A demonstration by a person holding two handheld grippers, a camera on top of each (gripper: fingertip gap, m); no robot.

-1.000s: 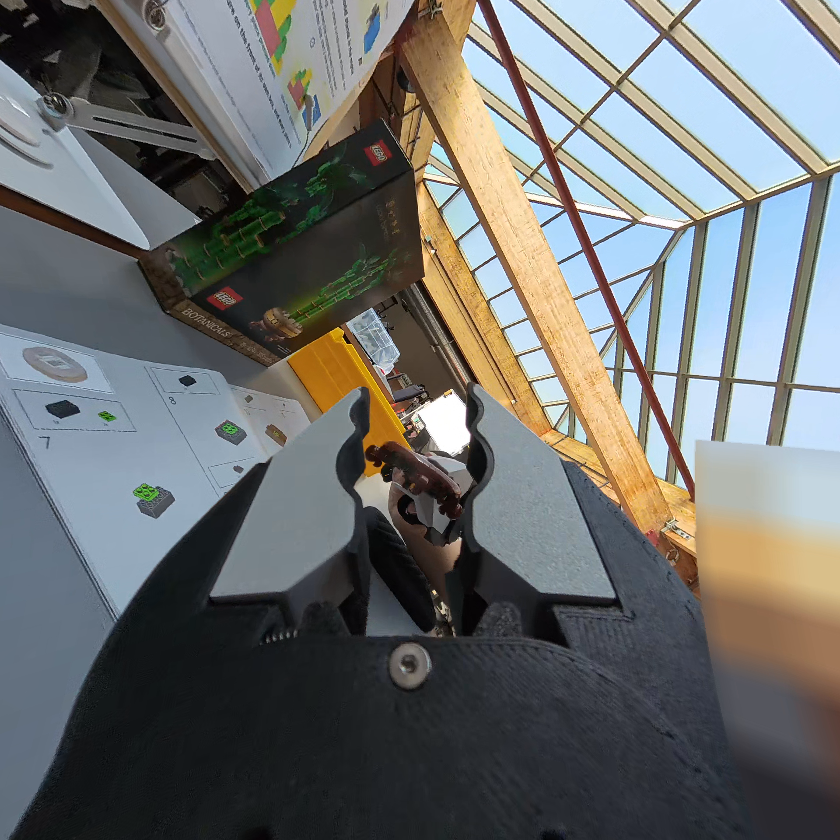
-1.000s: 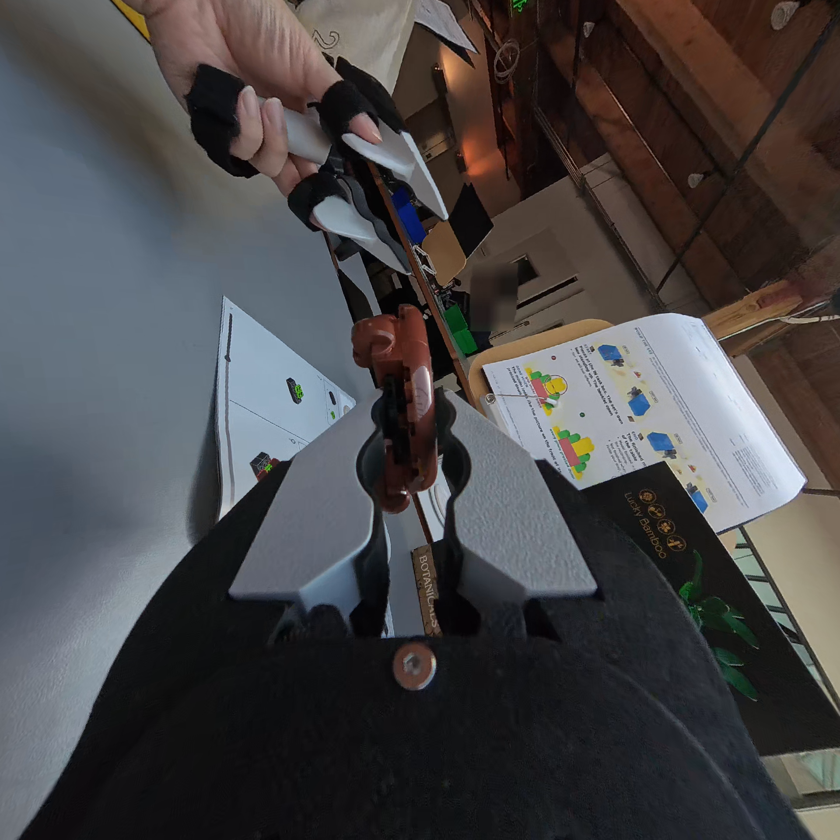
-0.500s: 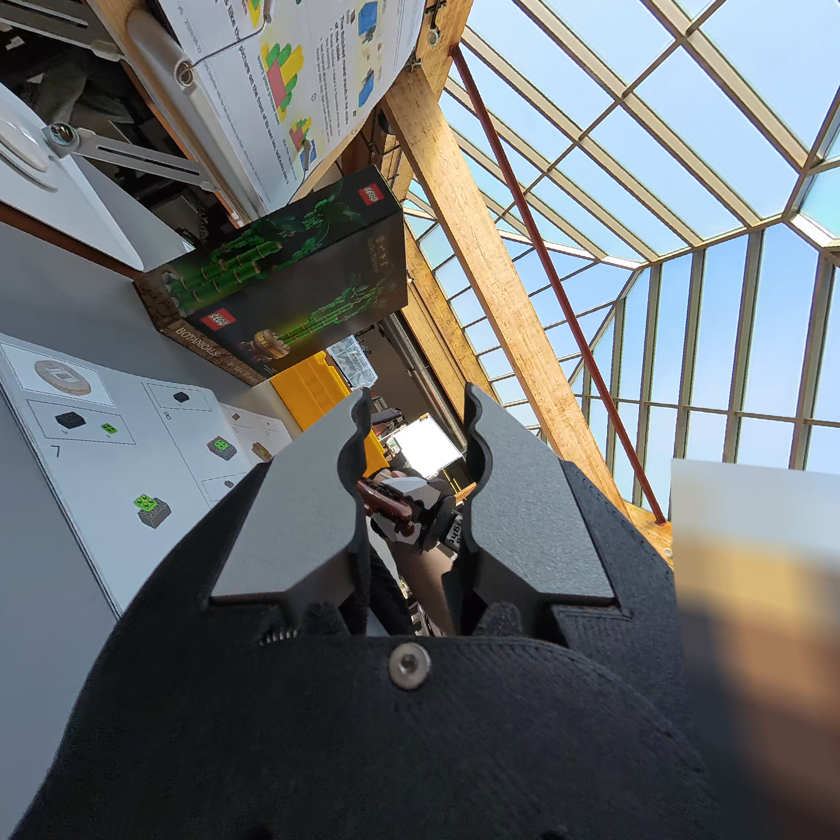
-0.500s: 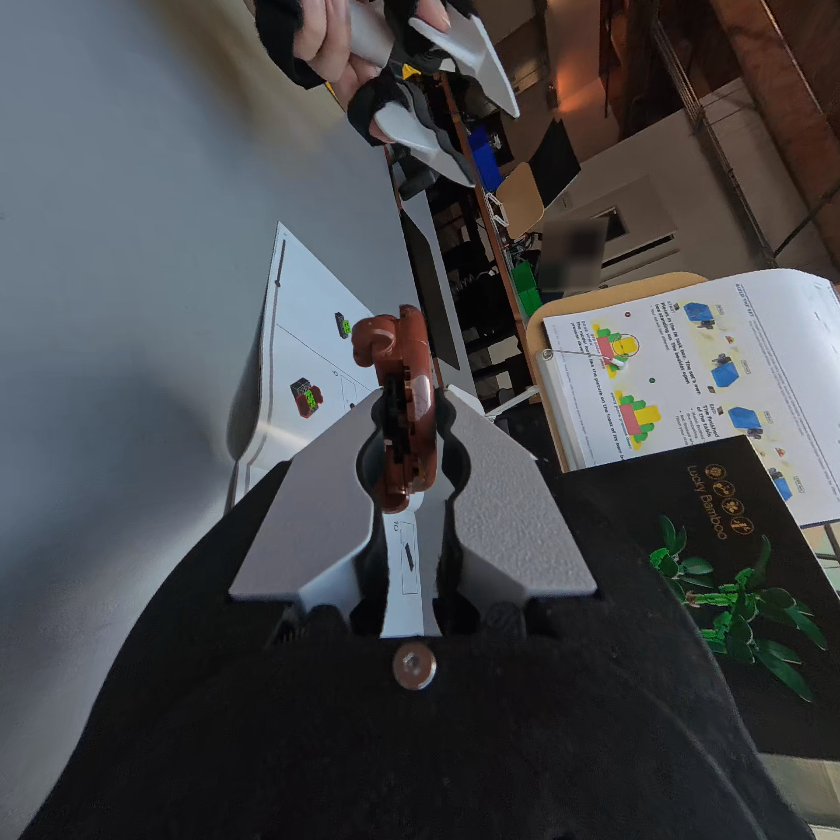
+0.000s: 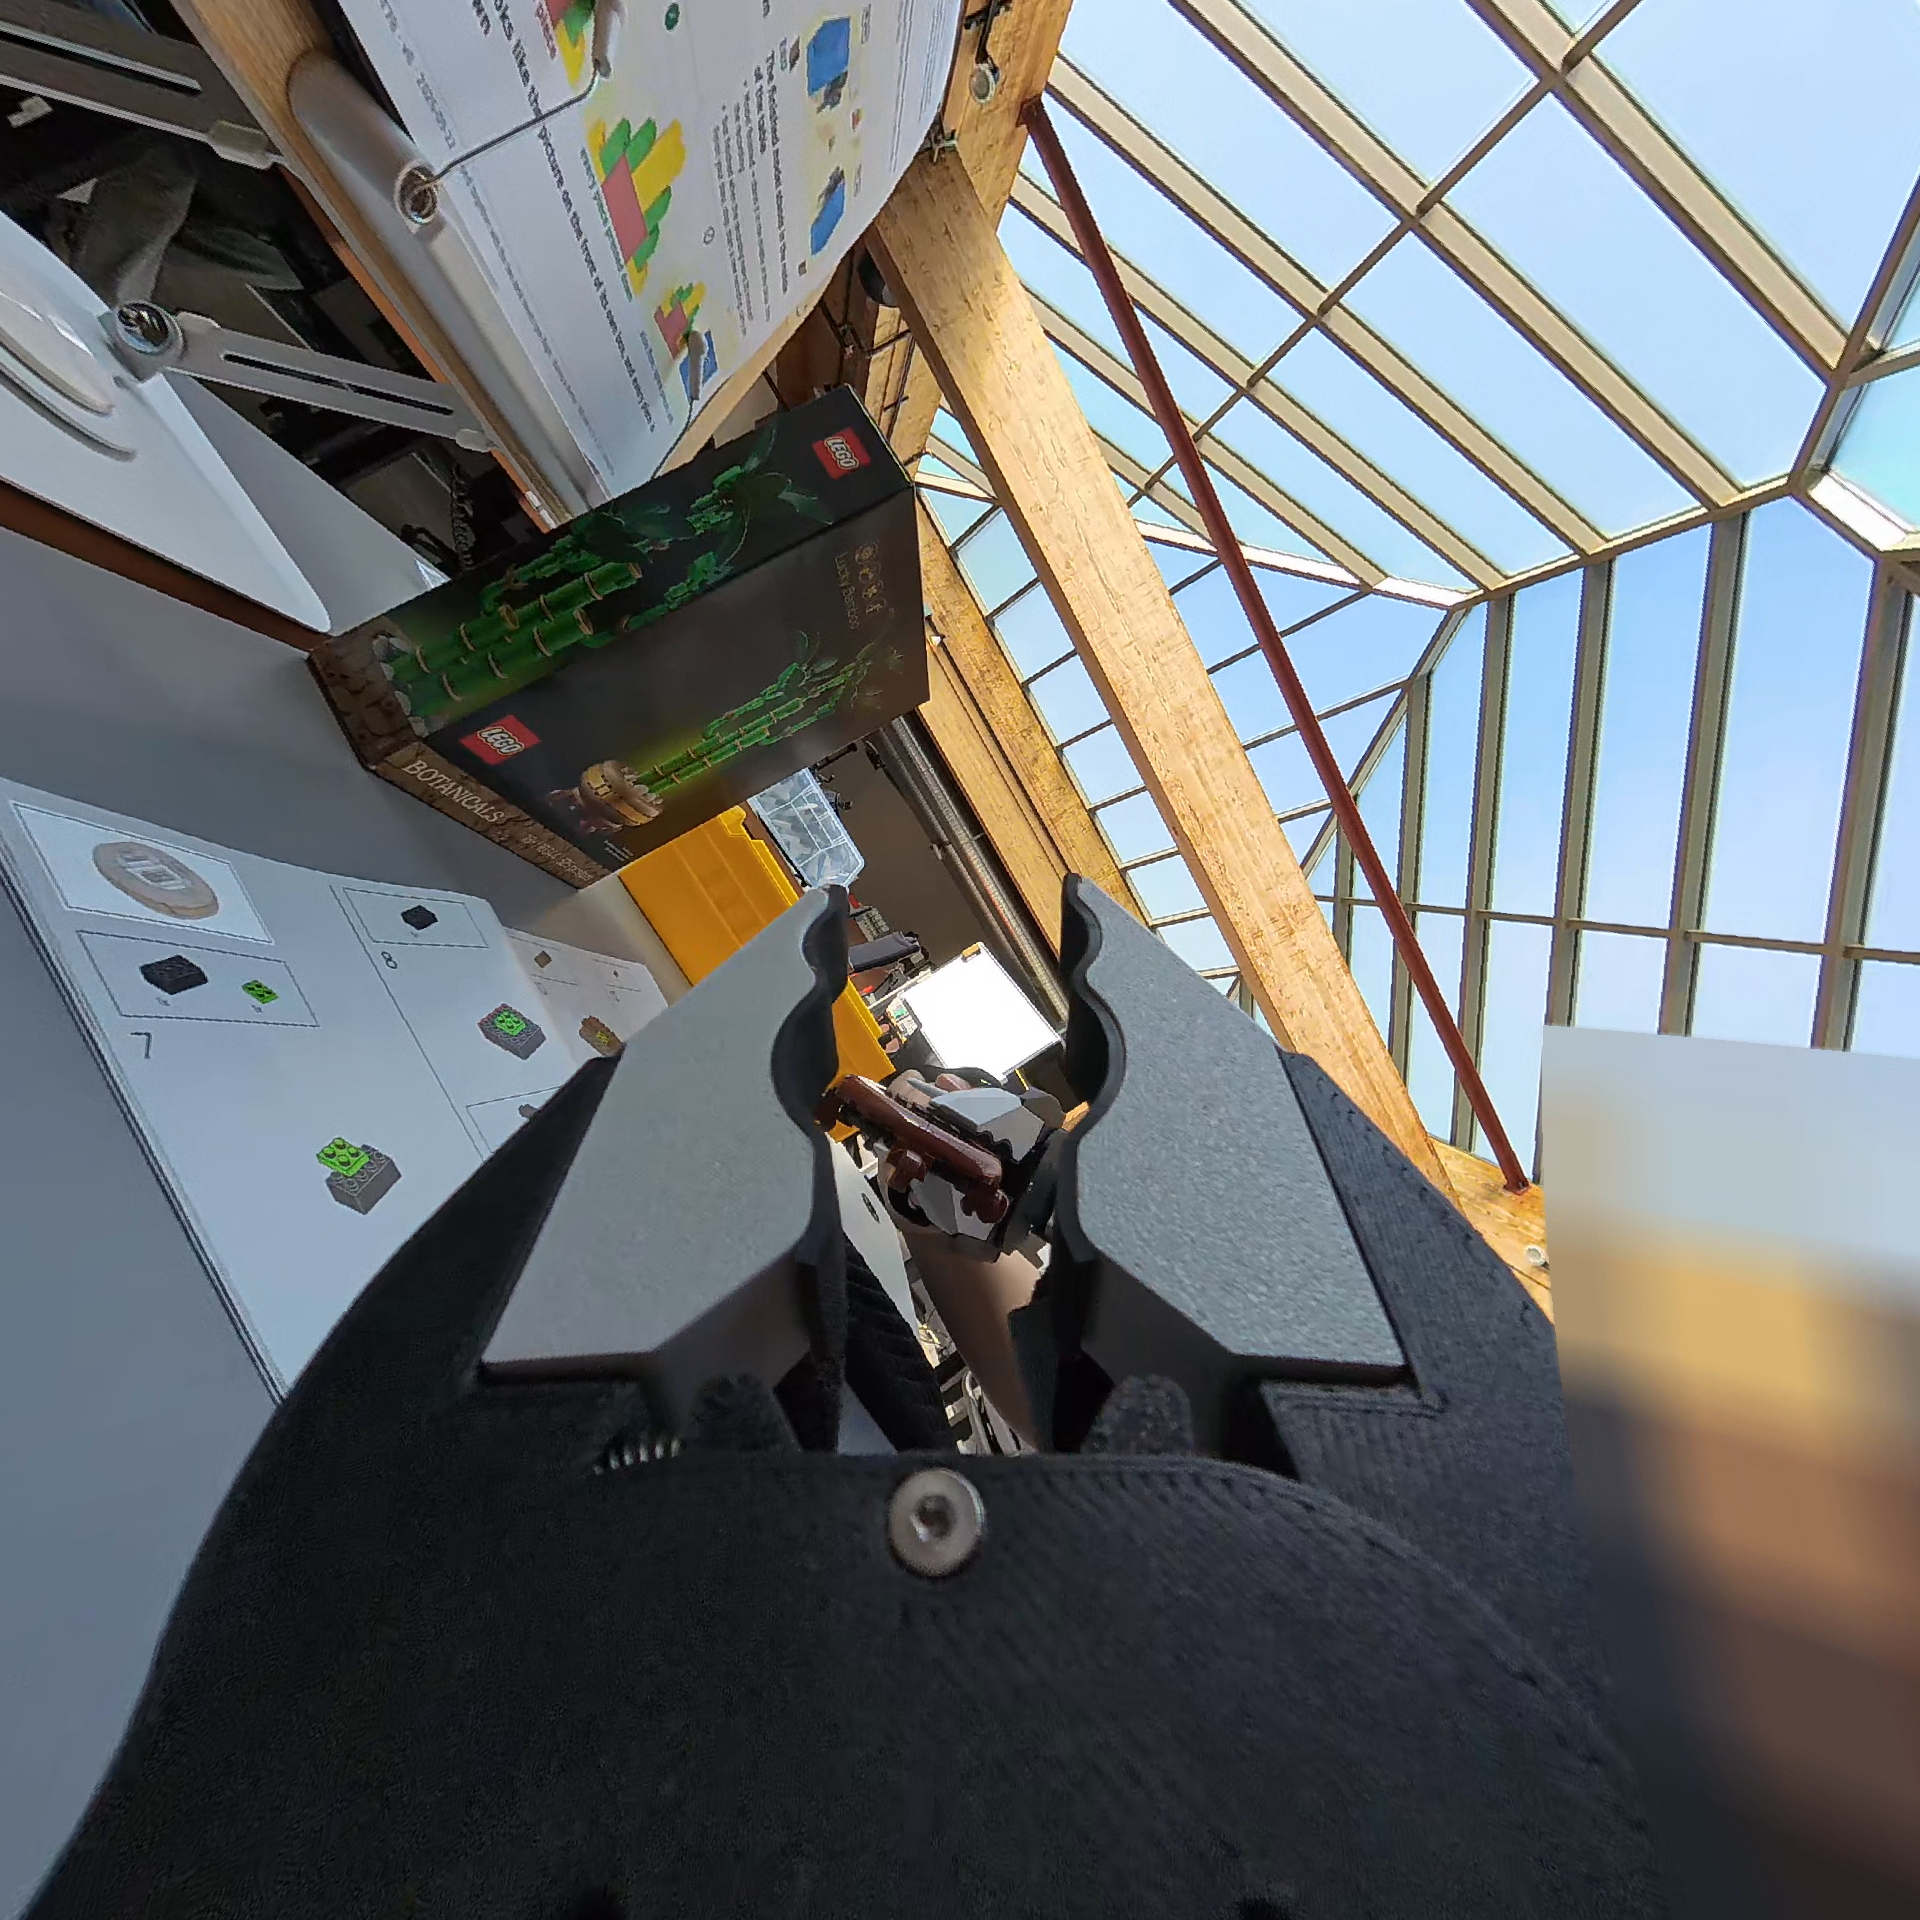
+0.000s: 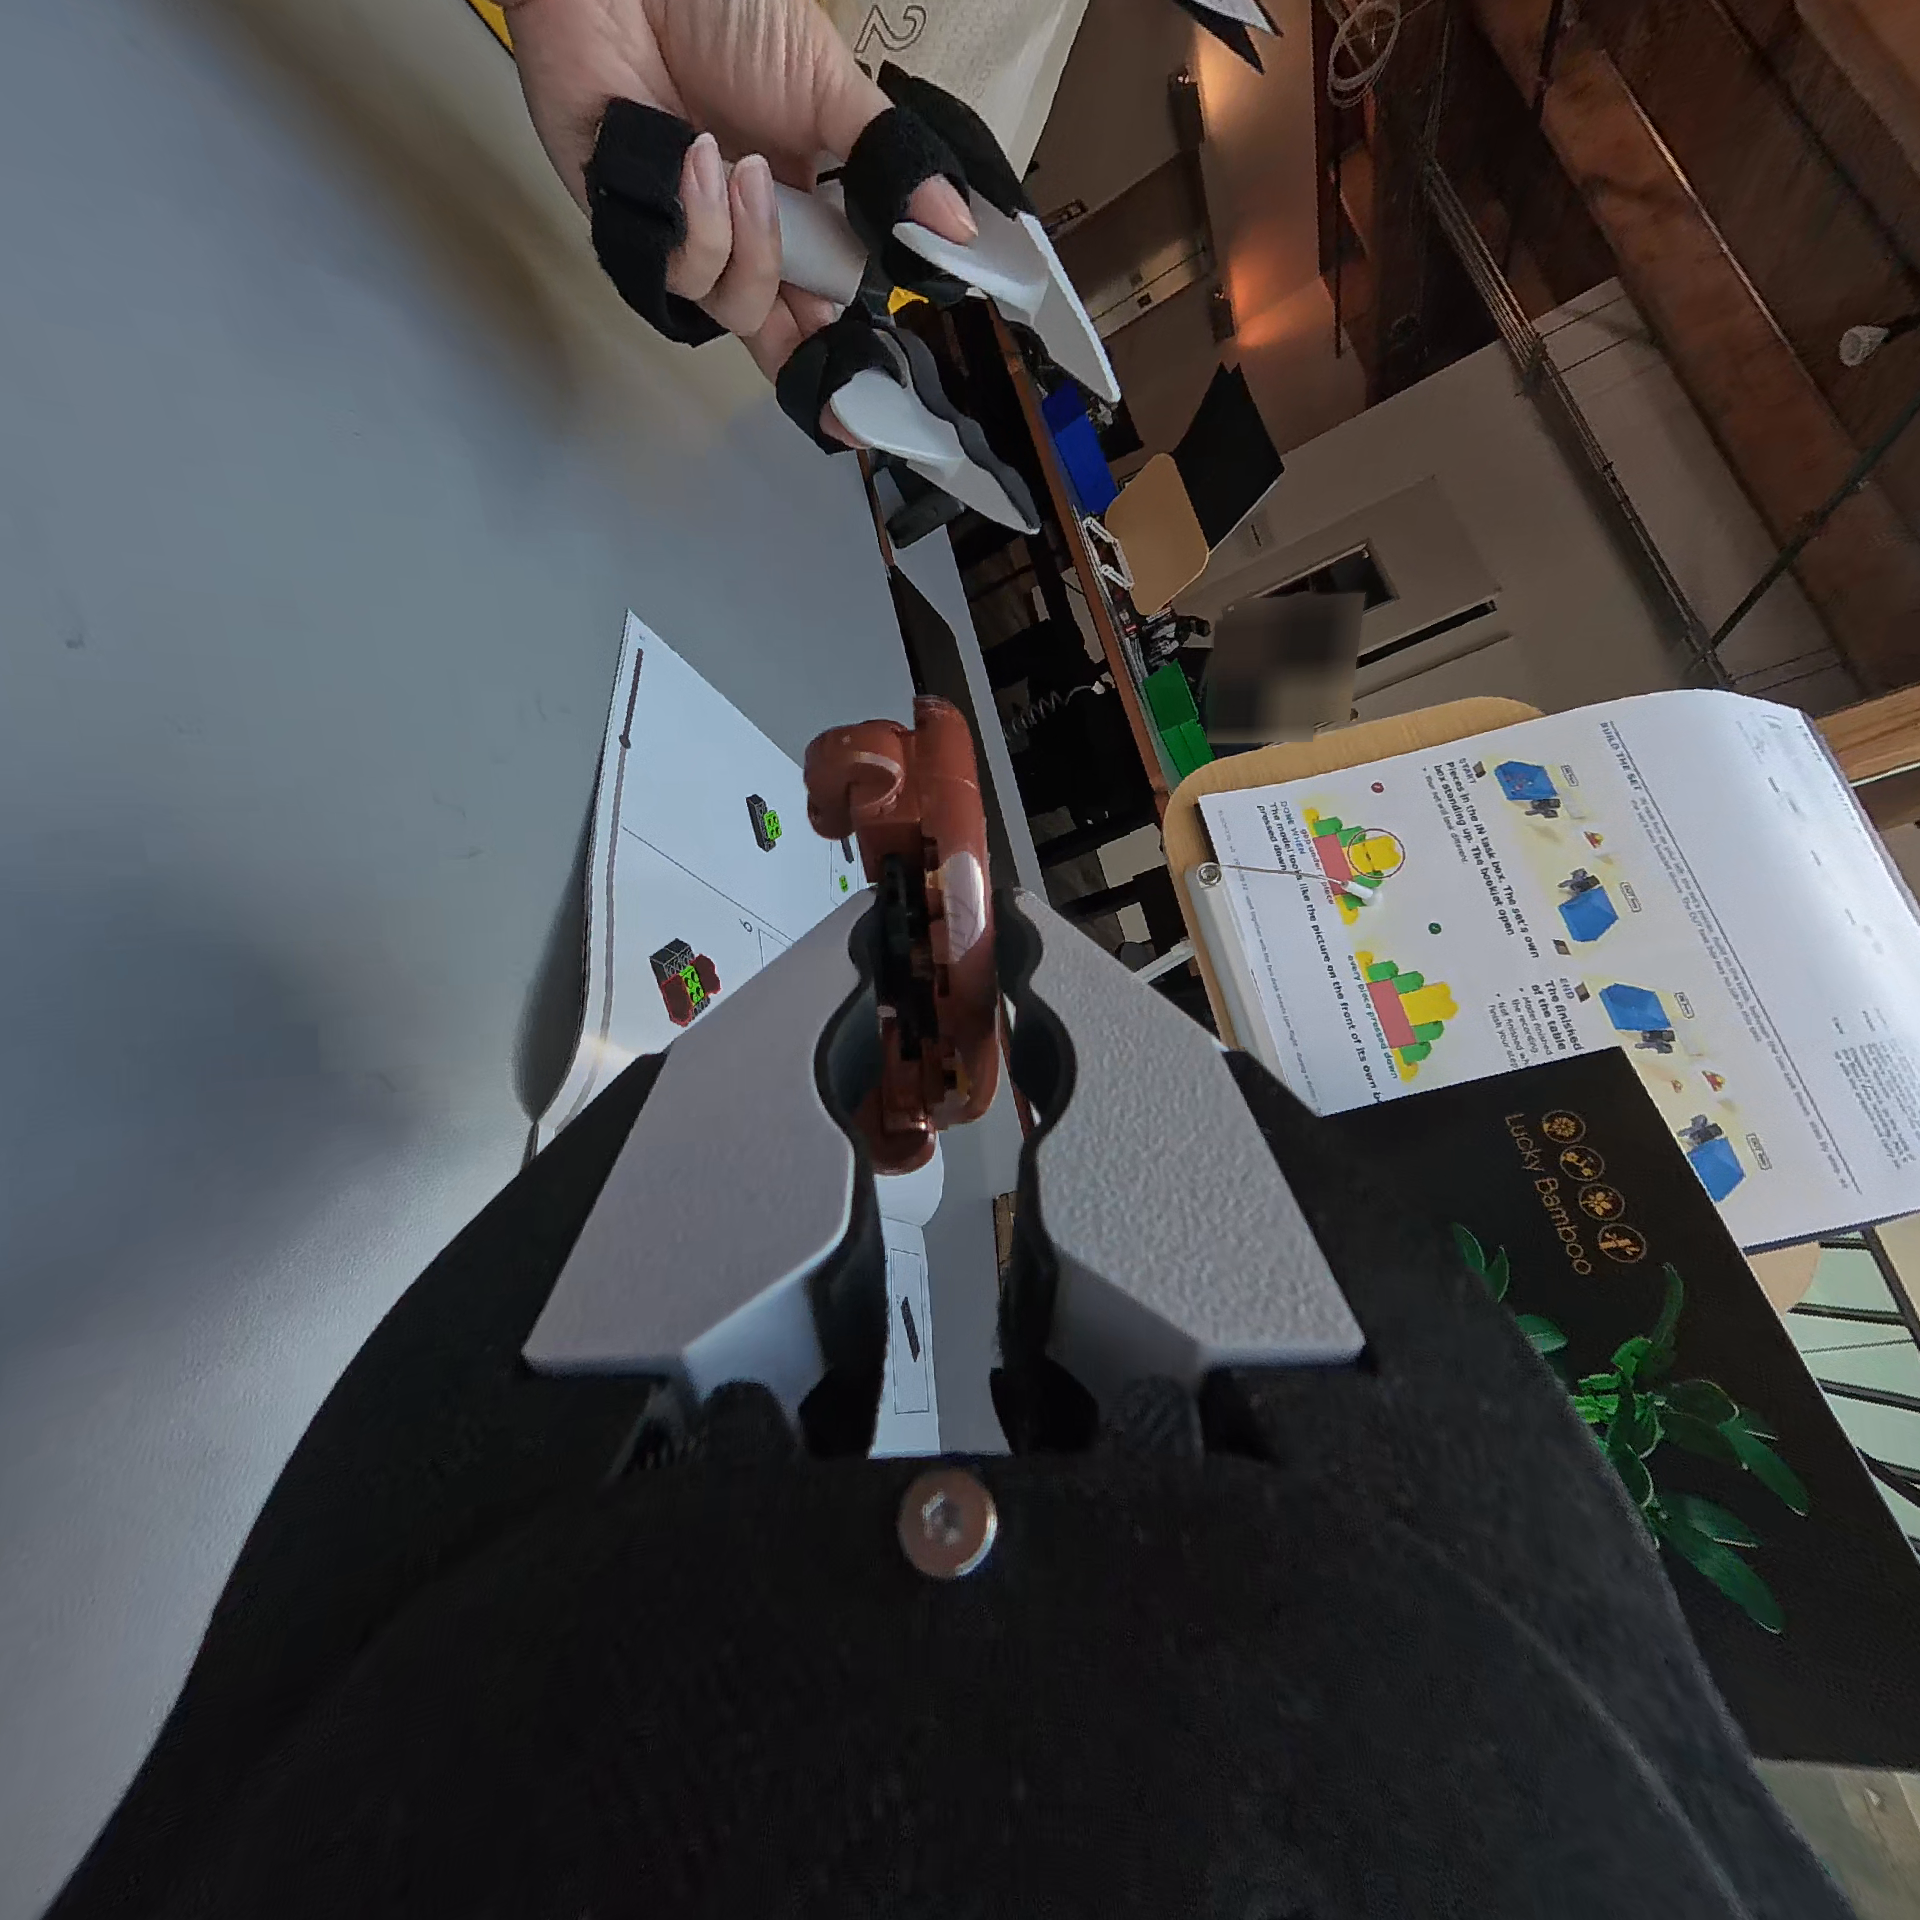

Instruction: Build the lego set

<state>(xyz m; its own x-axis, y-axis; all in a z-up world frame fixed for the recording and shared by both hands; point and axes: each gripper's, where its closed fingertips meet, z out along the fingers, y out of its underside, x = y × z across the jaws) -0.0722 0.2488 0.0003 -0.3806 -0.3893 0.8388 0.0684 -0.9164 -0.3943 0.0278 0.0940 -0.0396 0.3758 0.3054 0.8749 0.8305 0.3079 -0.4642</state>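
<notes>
My right gripper [image 6: 948, 914] is shut on a brown lego assembly [image 6: 940, 790] with black parts. It holds the assembly edge-on in the air above the grey table [image 6: 260, 623], and both pads press its sides. The assembly also shows in the left wrist view [image 5: 914, 1132], far off between my left fingers. My left gripper [image 5: 951, 904] is open and empty. It also shows in the right wrist view [image 6: 1060, 452], held by a hand [image 6: 707, 125], with its fingers apart and nothing between them, well above and beyond the assembly.
The open instruction booklet [image 5: 260, 1039] lies on the table and also shows in the right wrist view [image 6: 707, 831]. The dark lego box [image 5: 644, 644] stands behind it. A printed sheet on a stand [image 6: 1558, 904] is near the box. A yellow bin [image 5: 717, 904] sits beyond. The left gripper's tips are roughly 20 cm from the right gripper's.
The right gripper keeps its hold on the brown assembly. The left gripper stays open and has tilted; the assembly now sits lower between its fingers. In the right view the left gripper shifted up, then back.
</notes>
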